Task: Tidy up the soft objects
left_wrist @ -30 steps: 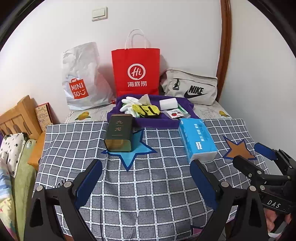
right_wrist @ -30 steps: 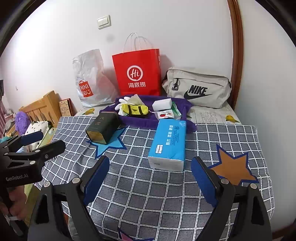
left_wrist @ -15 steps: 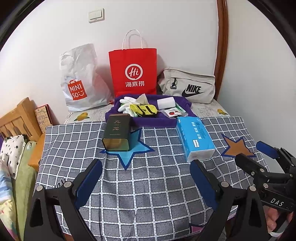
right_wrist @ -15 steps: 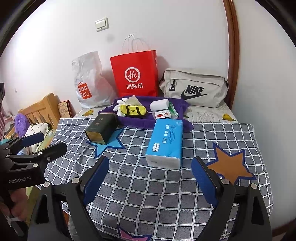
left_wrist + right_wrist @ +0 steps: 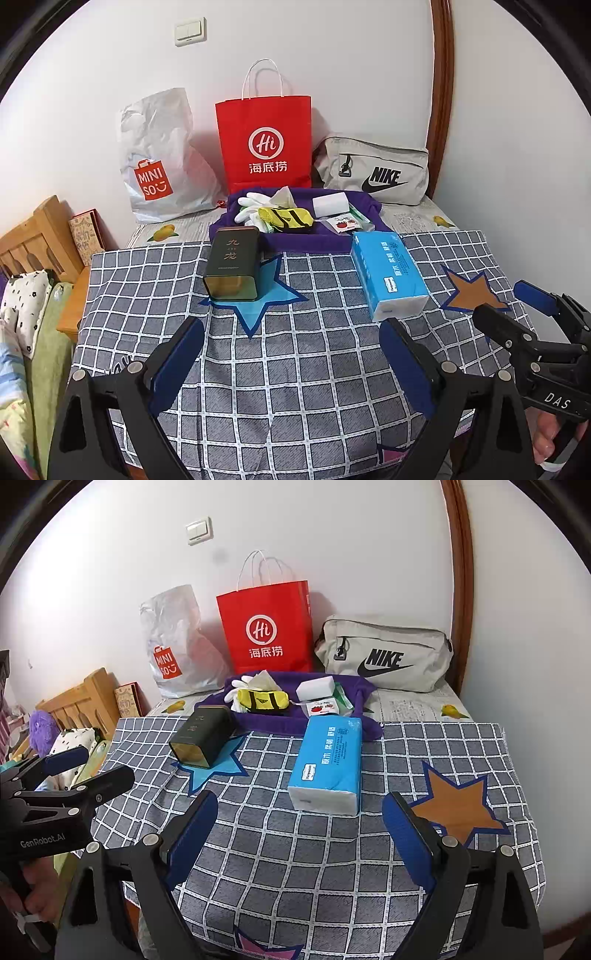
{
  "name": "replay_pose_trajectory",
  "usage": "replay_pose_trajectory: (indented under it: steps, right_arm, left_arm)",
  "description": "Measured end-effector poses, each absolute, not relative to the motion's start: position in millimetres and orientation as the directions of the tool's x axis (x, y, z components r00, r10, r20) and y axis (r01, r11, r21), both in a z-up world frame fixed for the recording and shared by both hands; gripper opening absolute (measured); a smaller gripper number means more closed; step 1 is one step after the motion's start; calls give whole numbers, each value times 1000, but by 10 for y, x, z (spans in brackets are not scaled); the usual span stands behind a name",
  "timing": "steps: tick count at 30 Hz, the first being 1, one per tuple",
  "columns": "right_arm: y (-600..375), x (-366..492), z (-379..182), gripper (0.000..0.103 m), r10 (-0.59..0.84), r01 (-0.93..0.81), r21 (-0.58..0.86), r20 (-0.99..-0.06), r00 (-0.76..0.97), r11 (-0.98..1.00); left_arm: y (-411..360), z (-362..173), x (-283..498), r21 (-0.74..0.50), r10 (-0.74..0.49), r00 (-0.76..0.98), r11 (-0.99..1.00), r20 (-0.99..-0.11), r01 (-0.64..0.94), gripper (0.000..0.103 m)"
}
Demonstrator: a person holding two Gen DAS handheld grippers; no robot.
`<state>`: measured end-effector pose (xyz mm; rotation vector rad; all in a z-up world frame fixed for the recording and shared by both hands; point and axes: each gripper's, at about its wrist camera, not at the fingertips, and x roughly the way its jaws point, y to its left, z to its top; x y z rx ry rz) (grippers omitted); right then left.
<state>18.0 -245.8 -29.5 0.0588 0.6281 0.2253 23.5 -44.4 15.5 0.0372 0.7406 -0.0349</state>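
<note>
The left gripper had its two blue-padded fingers wide apart with nothing between them, and it hung over the near part of the grey checked cloth. The right gripper was also spread wide and held nothing; in the left wrist view it showed at about 4 o'clock, just past the right edge of the cloth, with part of a hand under it. The blue tissue pack lay flat on the cloth, at 12 o'clock from the right gripper and near it, not touching the pads. At 11 o'clock from the left gripper a dark green tin lay on its side on a blue star print. Behind the tin and the pack, at 12 o'clock, the purple cloth tray carried the soft things: white gloves, a yellow pouch with black stripes, a white sponge block and a small packet with a red picture. The far end of the tissue pack was just beside the tray's front rim. Against the wall stood a red paper bag, with a white plastic bag at its left and a beige waist bag at its right
</note>
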Motion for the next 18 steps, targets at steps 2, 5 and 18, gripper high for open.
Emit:
replay_pose_trajectory:
  steps: [2, 5, 18]
  right_arm:
    - [-2462, 181, -301, 90, 228, -191, 125, -577, 785, 974]
    - [-2458, 178, -305, 90, 227, -191, 124, -578, 784, 974]
    - [-2458, 170, -305, 90, 227, -191, 123, -577, 784, 974]
  left_arm:
    - [-447, 156, 234, 21, -18, 738, 999, -675, 43, 96]
    - [-454, 158, 233, 19, -21, 738, 999, -675, 46, 96]
    - [-460, 161, 221, 19, -28, 736, 998, -676, 56, 96]
